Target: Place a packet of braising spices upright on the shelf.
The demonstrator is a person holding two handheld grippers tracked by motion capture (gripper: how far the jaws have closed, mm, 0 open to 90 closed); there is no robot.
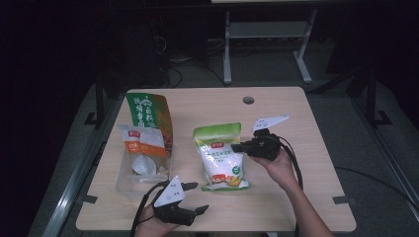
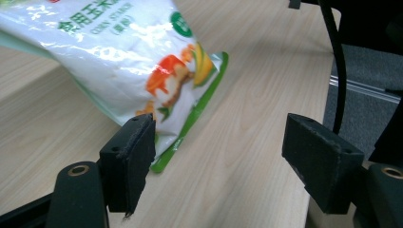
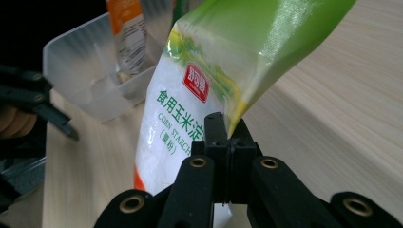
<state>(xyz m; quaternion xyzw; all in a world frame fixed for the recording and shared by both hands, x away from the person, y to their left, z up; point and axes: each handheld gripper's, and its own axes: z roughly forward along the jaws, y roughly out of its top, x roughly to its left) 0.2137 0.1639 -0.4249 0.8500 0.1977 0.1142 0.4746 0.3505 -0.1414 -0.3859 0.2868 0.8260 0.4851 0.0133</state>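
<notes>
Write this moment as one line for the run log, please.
right gripper: shut on corn starch bag edge | left gripper: open, empty, near bag's bottom corner | clear bin: holds two packets | table

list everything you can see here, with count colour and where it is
corn starch bag: 1, white with green top and edges, middle of the table, its right edge pinched by the right gripper
clear plastic bin: 1, translucent, left side of the table
orange and white packet: 1, in the bin
green and orange bag: 1, standing at the bin's far end
table: 1, light wood
left gripper: 1, black, near edge, jaws apart
right gripper: 1, black, shut on the bag
hands: 2, holding the grippers
</notes>
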